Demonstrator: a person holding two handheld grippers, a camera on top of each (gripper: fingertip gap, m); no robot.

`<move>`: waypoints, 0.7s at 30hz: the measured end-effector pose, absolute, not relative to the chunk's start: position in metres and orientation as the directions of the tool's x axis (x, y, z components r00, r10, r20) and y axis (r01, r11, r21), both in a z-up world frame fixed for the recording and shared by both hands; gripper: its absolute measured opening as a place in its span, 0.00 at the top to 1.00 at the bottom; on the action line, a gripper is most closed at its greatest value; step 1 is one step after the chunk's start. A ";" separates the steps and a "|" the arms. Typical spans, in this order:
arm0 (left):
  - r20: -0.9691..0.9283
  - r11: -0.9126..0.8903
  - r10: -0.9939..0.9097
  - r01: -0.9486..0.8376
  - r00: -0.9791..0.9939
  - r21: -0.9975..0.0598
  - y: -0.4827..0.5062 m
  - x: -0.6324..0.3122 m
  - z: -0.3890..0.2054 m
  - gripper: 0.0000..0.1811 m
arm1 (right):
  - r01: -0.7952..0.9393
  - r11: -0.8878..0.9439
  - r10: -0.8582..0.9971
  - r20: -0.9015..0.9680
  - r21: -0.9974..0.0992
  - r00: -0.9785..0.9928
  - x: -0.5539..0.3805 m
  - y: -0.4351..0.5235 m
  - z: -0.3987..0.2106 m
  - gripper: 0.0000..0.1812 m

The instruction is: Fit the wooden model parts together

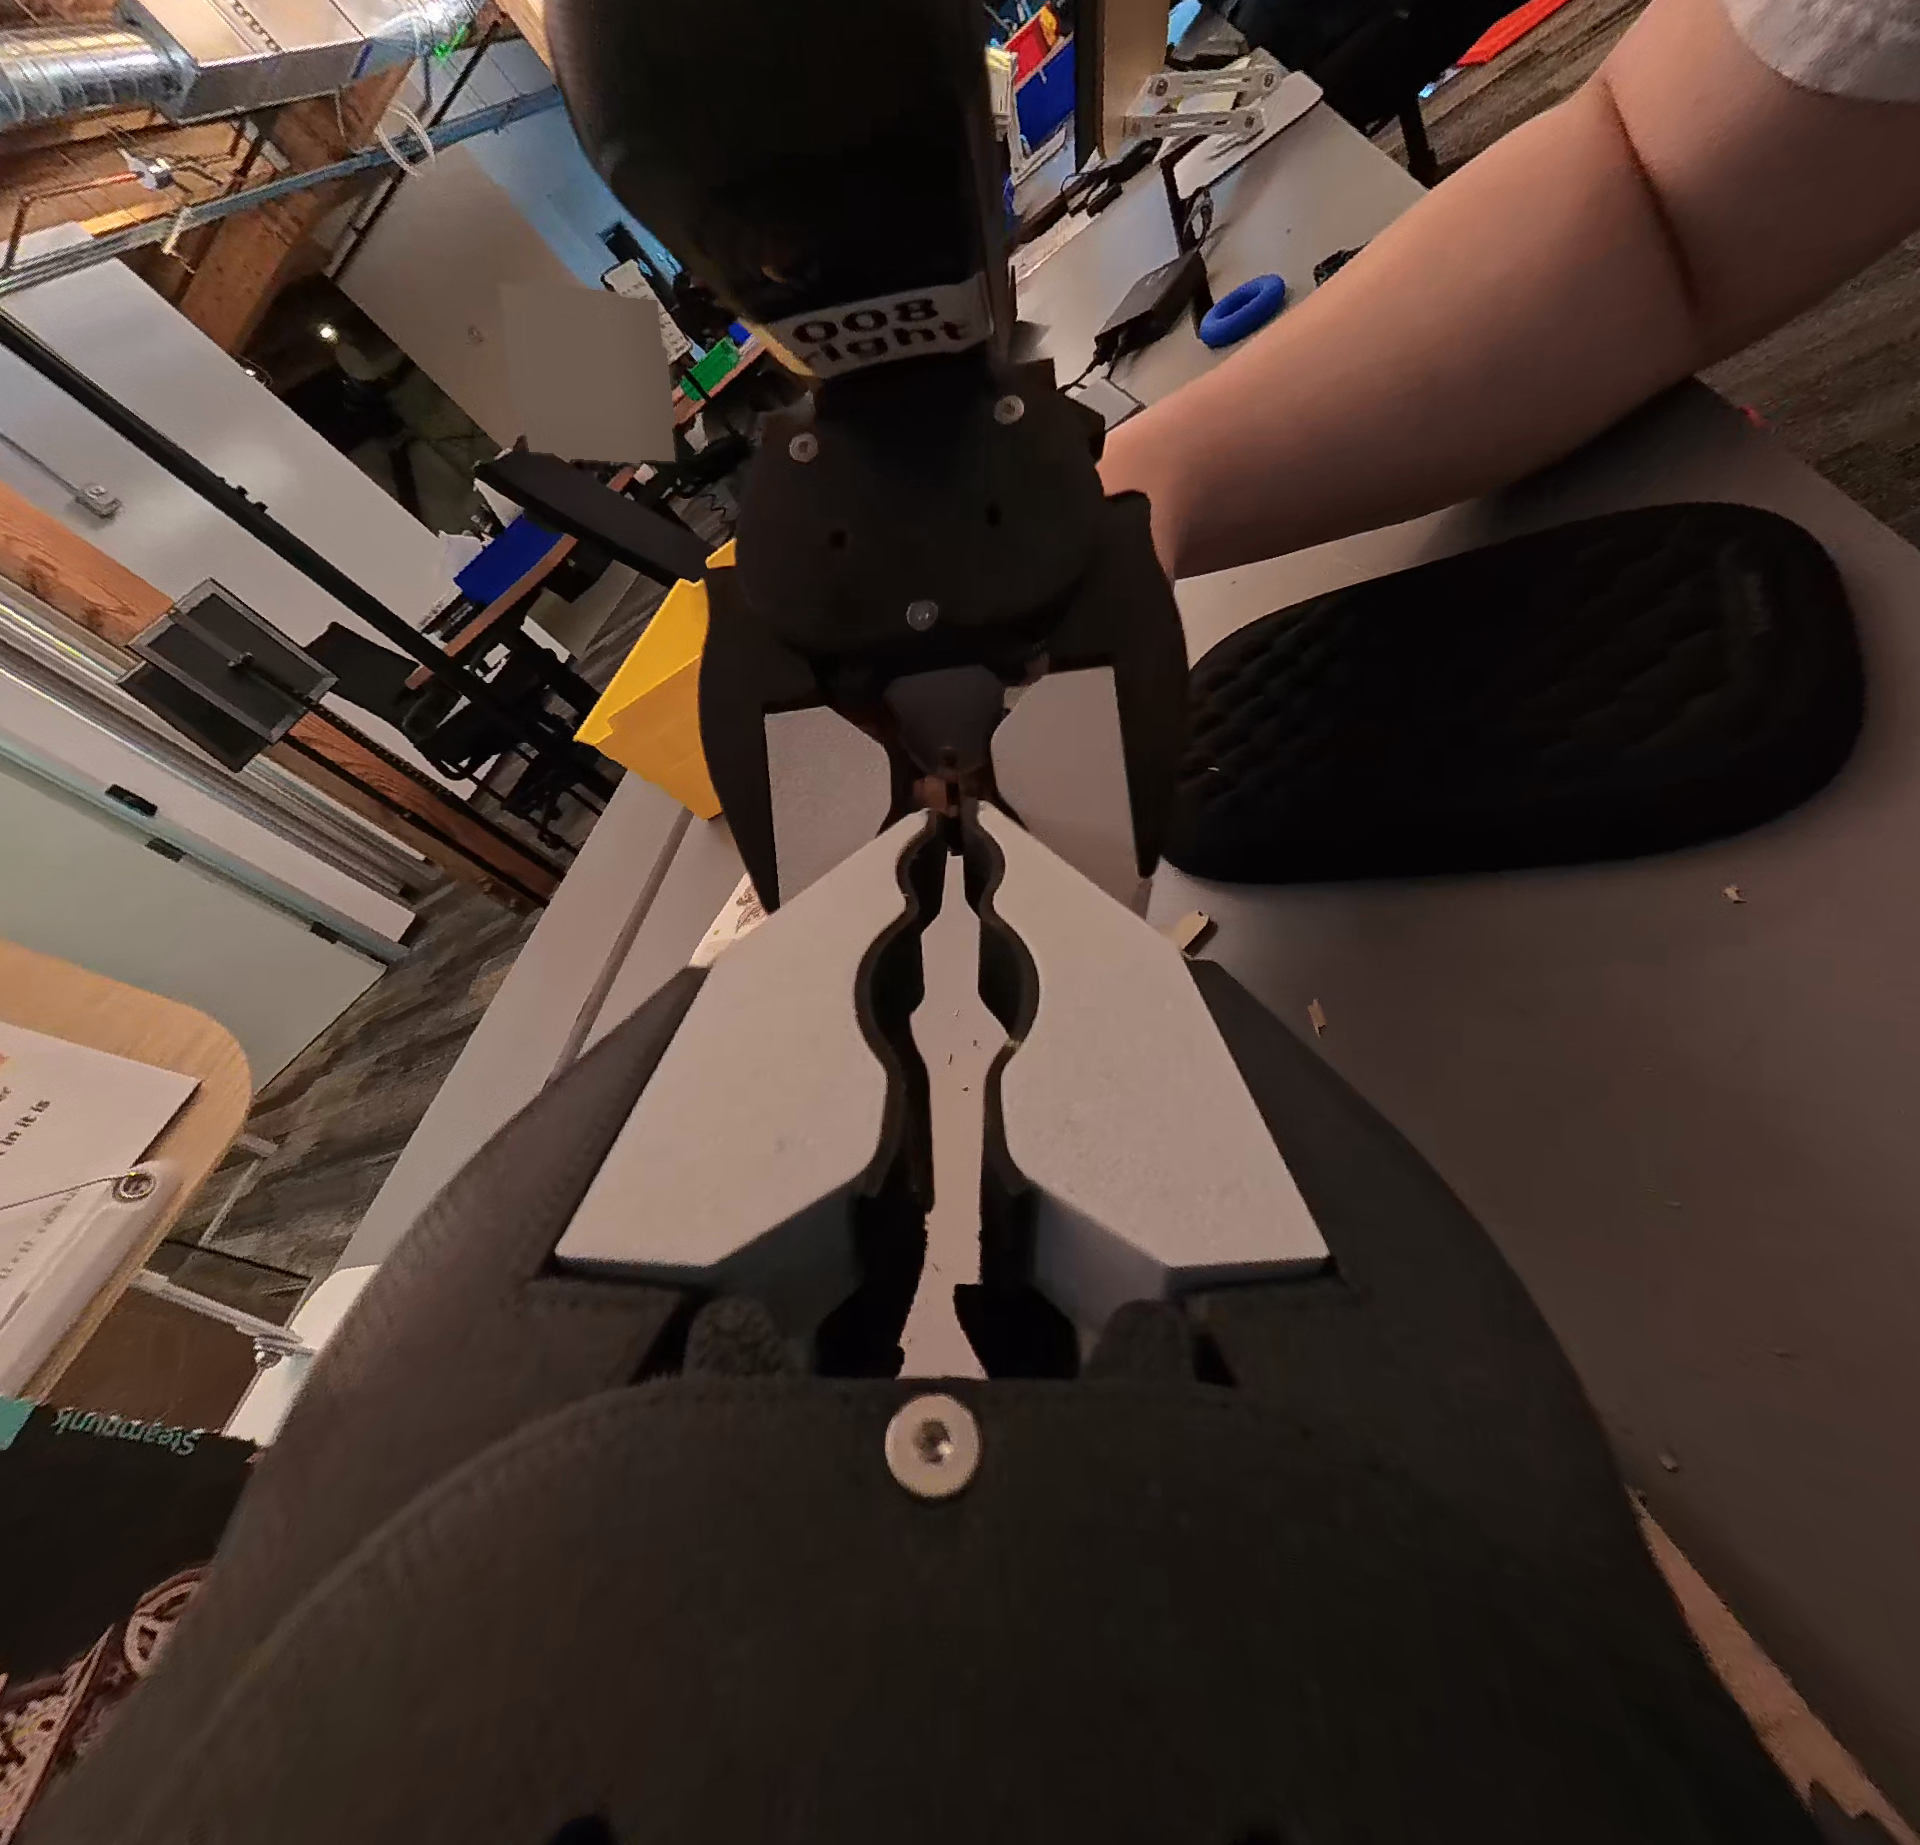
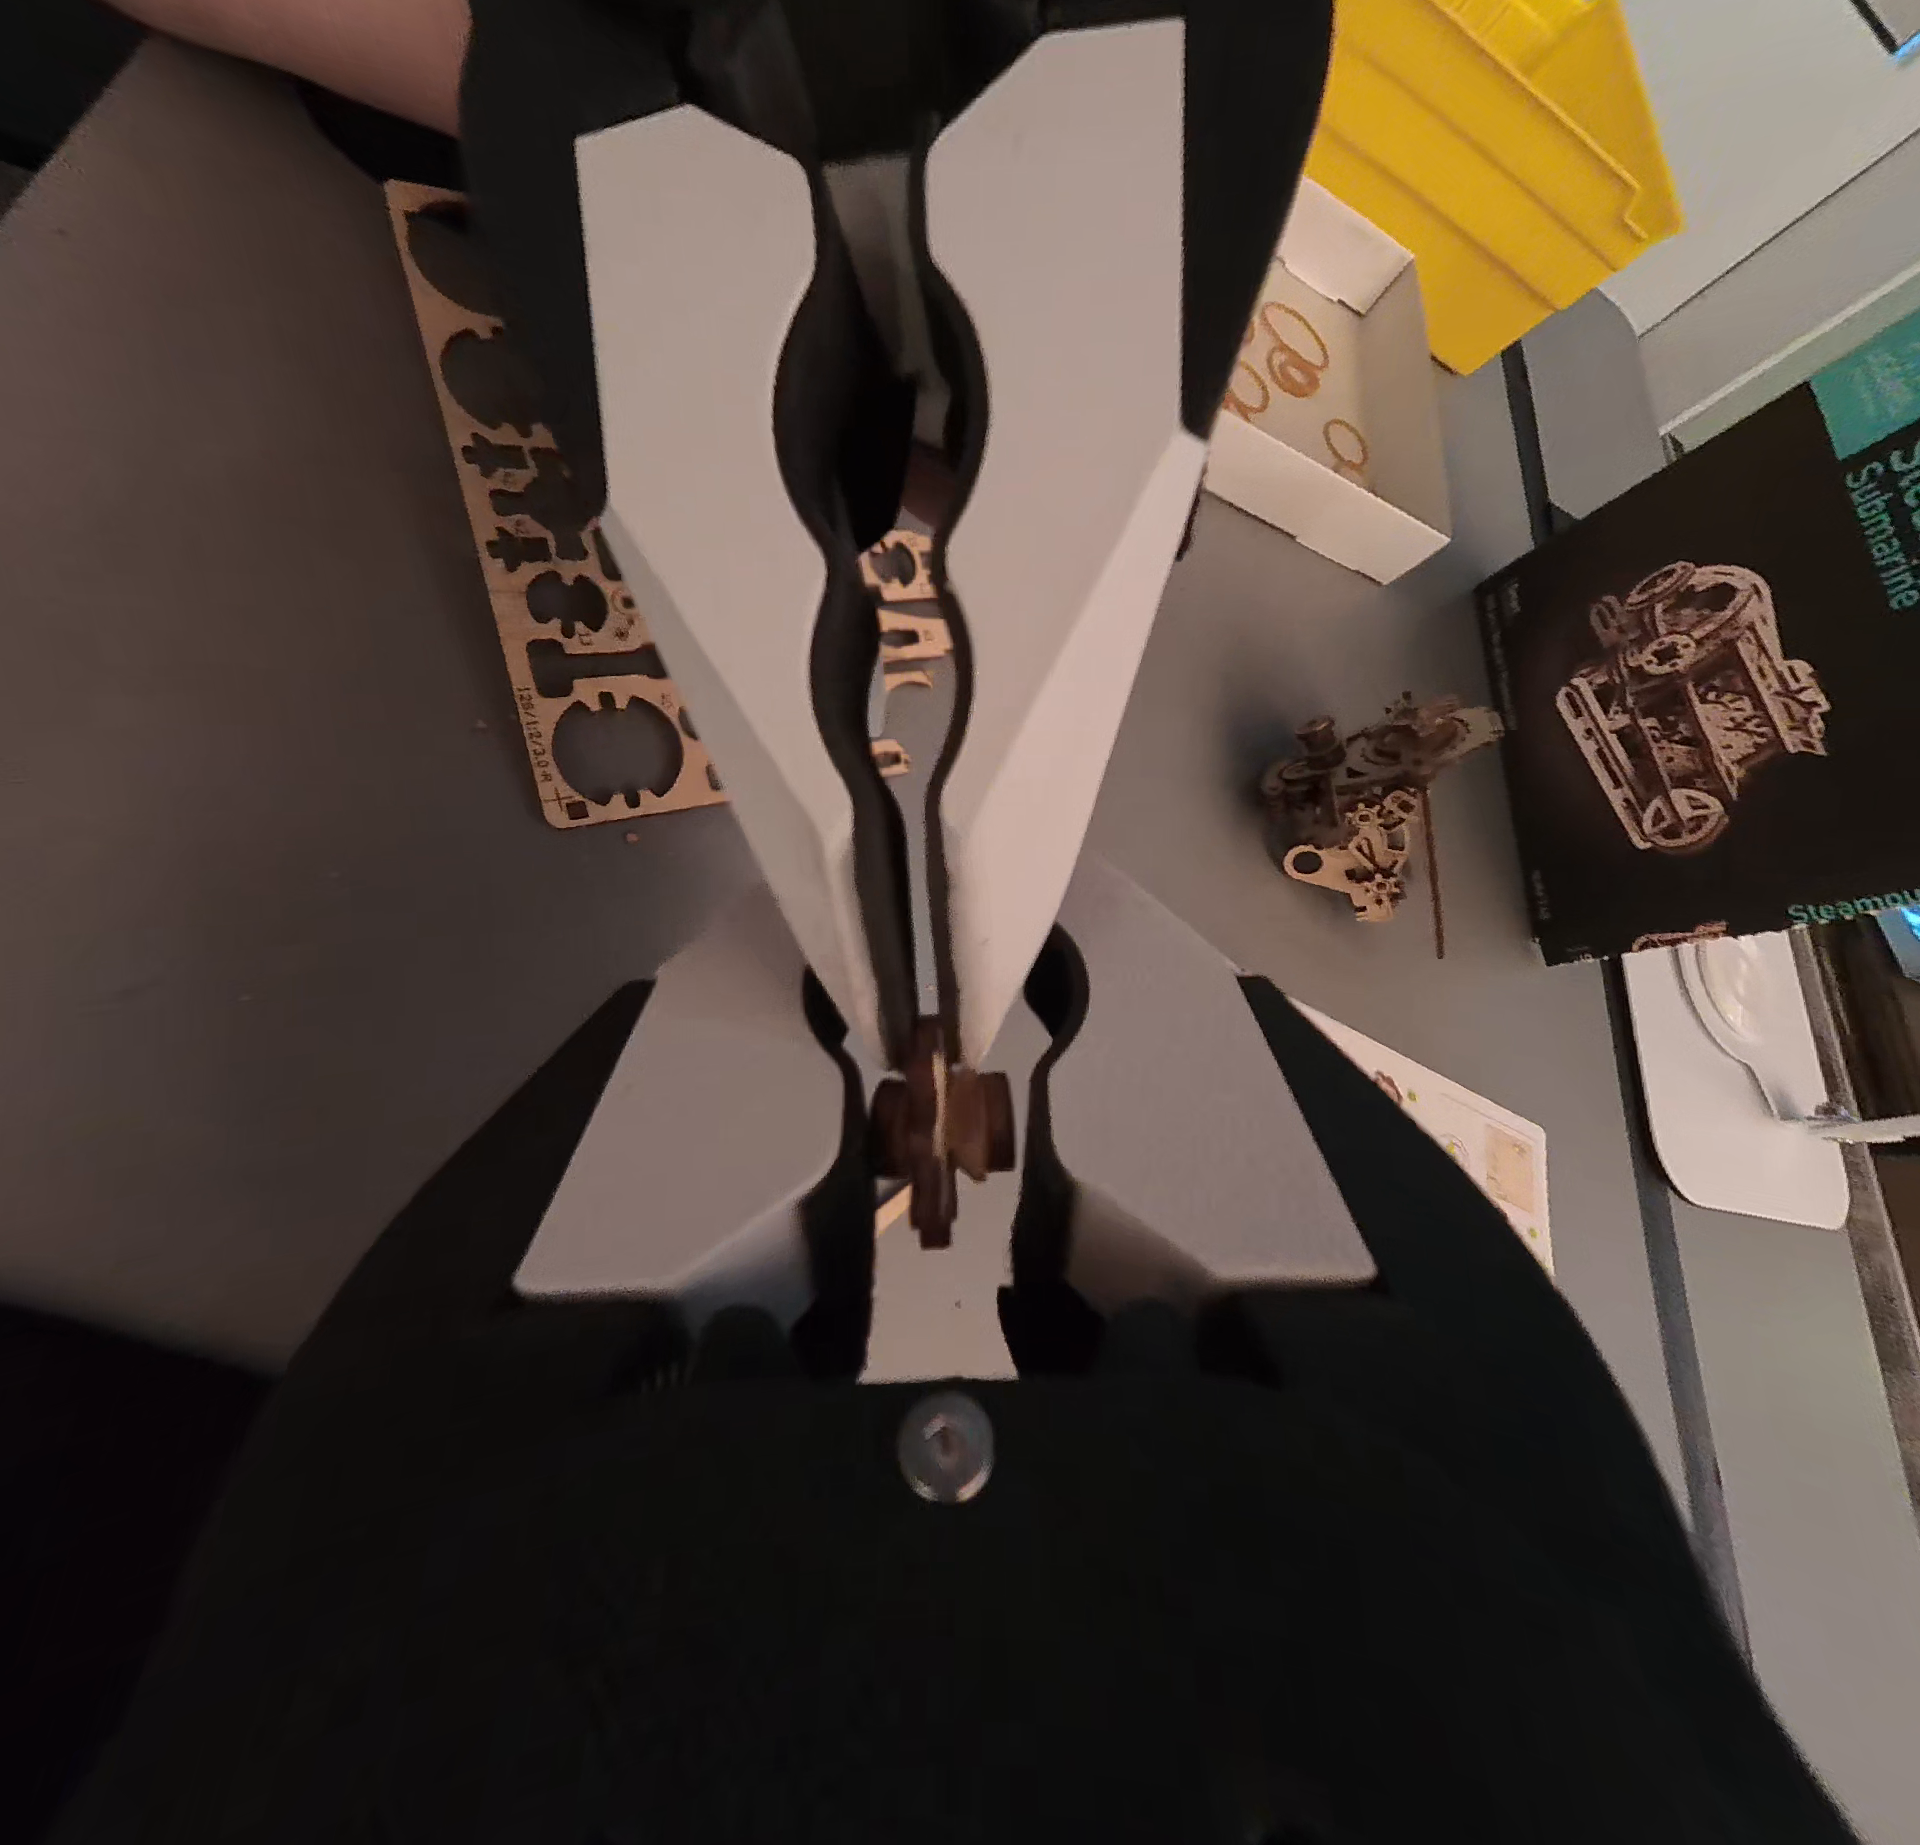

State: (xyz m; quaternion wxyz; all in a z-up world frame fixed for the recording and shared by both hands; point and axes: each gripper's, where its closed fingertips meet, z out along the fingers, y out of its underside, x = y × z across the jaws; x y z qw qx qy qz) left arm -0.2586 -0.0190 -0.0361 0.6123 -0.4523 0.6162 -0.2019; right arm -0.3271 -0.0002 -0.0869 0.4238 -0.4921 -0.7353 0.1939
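Your left gripper (image 2: 928, 1026) and right gripper (image 1: 948, 756) meet tip to tip, both clamped on the same small wooden part (image 2: 940, 1120) above the grey table (image 2: 260, 548). Off to the side sit the half-built wooden model (image 2: 1361, 808), the punched-out parts sheet (image 2: 540, 590) and the yellow bin (image 2: 1475, 133).

Both views are dim and warm-toned, with strong wide-angle bending that curves straight lines toward the edges. In the left wrist view the far ceiling ducts and pale walls are brightest, while the near black gripper housing (image 1: 935, 1587) sinks into shadow without detail. In the right wrist view the small dark wooden gear-shaped part (image 2: 940, 1120) is soft and blurred, the grey matte tabletop (image 2: 260, 964) is evenly lit, and the yellow plastic bin (image 2: 1475, 143) is brightest.
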 end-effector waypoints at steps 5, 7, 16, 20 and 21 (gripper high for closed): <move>-0.558 0.493 -0.815 -0.316 0.157 -0.810 -0.019 -0.257 -0.038 0.99 | 0.581 0.479 0.861 0.480 -0.657 -0.167 -0.325 0.003 -0.090 0.90; -0.554 0.492 -0.818 -0.308 0.158 -0.814 -0.020 -0.257 -0.037 0.99 | 0.585 0.487 0.856 0.488 -0.648 -0.172 -0.324 0.003 -0.090 0.89; -0.568 0.512 -0.812 -0.303 0.133 -0.804 -0.024 -0.257 -0.037 1.00 | 0.582 0.516 0.841 0.503 -0.629 -0.202 -0.322 0.000 -0.092 0.90; -0.593 0.537 -0.797 -0.315 0.115 -0.783 -0.025 -0.257 -0.039 1.00 | 0.586 0.512 0.847 0.482 -0.628 -0.224 -0.322 -0.005 -0.095 0.89; -0.597 0.541 -0.794 -0.316 0.113 -0.779 -0.026 -0.257 -0.039 1.00 | 0.586 0.508 0.850 0.477 -0.631 -0.223 -0.322 -0.005 -0.095 0.90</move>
